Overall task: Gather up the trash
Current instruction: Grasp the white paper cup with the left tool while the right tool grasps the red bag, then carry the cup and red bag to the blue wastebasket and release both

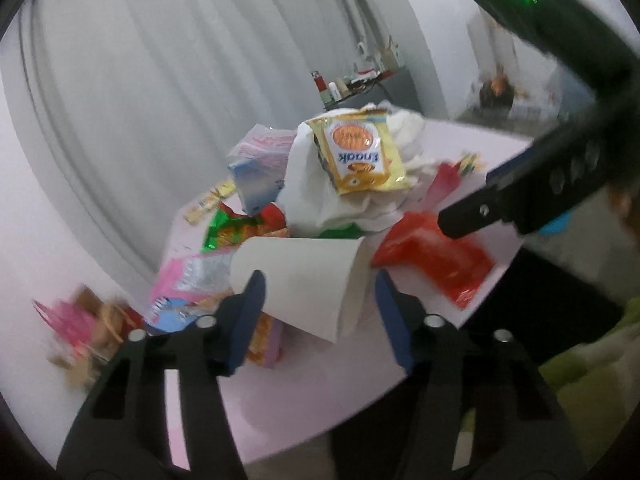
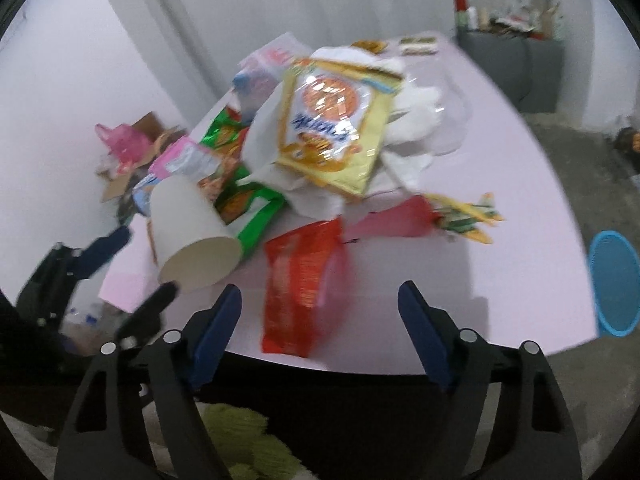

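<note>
- Left gripper point(image 1: 318, 312), fingers spread wide, straddles a tipped white paper cup point(image 1: 304, 280) near the pink surface's point(image 1: 320, 392) front edge.
- The cup looks light and crushable; its sidewall seems the best hold.
- Right gripper point(image 2: 320, 328), fingers spread and empty, hovers before a soft, crinkly red wrapper point(image 2: 304, 280).
- Behind, wrappers and tissues pile mid-surface.
- A blue basket point(image 2: 614, 284) sits off the right edge, contents unseen.

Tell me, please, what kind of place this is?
Probably a room in a home. A pale pink table is piled with snack wrappers, like the yellow packet, and a paper cup. Grey curtains hang behind, and a cluttered side cabinet stands beyond.
</note>
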Tool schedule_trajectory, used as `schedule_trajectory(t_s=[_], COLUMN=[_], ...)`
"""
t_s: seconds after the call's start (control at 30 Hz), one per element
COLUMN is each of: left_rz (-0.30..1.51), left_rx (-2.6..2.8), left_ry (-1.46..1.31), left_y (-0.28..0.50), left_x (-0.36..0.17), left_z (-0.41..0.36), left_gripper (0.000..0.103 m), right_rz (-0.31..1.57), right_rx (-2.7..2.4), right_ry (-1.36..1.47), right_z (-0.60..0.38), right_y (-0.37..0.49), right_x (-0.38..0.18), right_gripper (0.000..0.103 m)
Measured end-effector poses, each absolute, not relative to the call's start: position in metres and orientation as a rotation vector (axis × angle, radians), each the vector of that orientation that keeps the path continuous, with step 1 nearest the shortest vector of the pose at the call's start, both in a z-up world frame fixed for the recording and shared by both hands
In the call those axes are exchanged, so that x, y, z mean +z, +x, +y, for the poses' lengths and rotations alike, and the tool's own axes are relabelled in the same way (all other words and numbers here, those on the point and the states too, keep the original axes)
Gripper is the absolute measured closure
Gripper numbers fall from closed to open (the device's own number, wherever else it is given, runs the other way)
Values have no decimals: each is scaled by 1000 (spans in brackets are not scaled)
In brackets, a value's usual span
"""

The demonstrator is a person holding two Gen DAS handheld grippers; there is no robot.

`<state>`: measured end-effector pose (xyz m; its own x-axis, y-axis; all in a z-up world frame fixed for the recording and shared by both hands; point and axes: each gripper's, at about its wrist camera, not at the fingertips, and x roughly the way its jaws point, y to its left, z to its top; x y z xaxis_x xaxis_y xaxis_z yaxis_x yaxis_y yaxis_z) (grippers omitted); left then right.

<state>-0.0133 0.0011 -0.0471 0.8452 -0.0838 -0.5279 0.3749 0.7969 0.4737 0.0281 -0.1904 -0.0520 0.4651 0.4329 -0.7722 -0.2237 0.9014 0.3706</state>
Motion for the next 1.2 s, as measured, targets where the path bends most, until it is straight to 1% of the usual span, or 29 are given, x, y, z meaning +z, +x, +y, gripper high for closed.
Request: schedule_trajectory(t_s=[0.07, 0.13, 0.17, 0.23, 0.27, 0.33, 0.43, 0.47, 0.5, 0.53, 0.63, 0.73, 0.9, 1.07, 1.2], left_rz=[488, 485, 487, 478, 471, 461, 434, 426, 419, 414, 403, 378, 392, 421, 517], left_rx=[-230, -212, -205, -181, -171, -159, -142, -137, -132, -129, -125, -114, -179, -324, -459], left_ry=[682, 729, 738, 757, 764, 770, 782, 783, 781, 777, 749, 722, 621, 485, 378], left_y=[-13, -12, -11, -10, -10, -11, -13, -13, -14, -15, -15, -17, -27, -20, 7], left_x=[-57, -64, -66, -68, -69, -69, -68, -67, -65, -65, -56, -45, -19, 19, 39], left_z=[-3, -6, -6, -7, -8, -9, -9, -9, -9, -10, -9, -8, -8, -14, -37], left_gripper=[61, 71, 73, 84, 87, 93, 98, 99, 102, 102, 102, 102, 102, 102, 102], right_rz=[1035, 1059, 1074, 1101, 1111, 1143, 1153, 1154, 1153, 1151, 1132, 1106, 1056, 949, 827], right_rx=[434, 443, 442, 439, 436, 430, 431, 434, 438, 443, 447, 462, 481, 428, 319], right_ry=[236, 229, 223, 221, 225, 245, 269, 276, 289, 301, 353, 411, 483, 538, 579], right_z=[-187, -184, -182, -179, -179, -179, -179, -180, -182, -184, -191, -201, -219, -250, -299], right_y=[34, 40, 43, 47, 49, 51, 49, 48, 46, 45, 39, 32, 12, -12, -33], right_x=[-55, -58, -61, -66, -69, -75, -79, -80, -80, -81, -80, -77, -64, -33, -6], right_gripper=[26, 28, 29, 35, 37, 50, 64, 67, 72, 79, 84, 87, 89, 89, 89])
